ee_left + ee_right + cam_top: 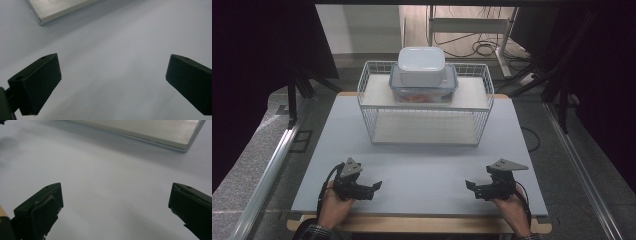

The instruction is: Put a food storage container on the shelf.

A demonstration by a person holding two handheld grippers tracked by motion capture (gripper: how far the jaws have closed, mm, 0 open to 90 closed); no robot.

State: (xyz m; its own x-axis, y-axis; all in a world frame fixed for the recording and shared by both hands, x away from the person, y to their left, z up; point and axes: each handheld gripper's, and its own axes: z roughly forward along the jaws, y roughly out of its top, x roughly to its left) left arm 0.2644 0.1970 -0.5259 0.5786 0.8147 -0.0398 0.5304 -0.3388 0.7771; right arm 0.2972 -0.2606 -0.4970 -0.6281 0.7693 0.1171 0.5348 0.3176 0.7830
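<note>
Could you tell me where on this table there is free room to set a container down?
The widest free patch of the table lies between the left gripper, the right gripper and the wire rack. Narrow strips flank the rack. Its upper shelf is crowded by stacked containers; its lower shelf looks free.

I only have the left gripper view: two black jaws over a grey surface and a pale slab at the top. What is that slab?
Observer: The high view shows it is the bottom board of a white wire rack standing at the middle of the table.
Operator: Is anything on the rack?
Observer: On its upper shelf sits a clear box with a blue-rimmed lid, and a white tub stands on top of that.
Operator: Where is the other gripper?
Observer: The right gripper is near the table's front right, open and empty; the left gripper is opposite it at front left, also open.
</note>
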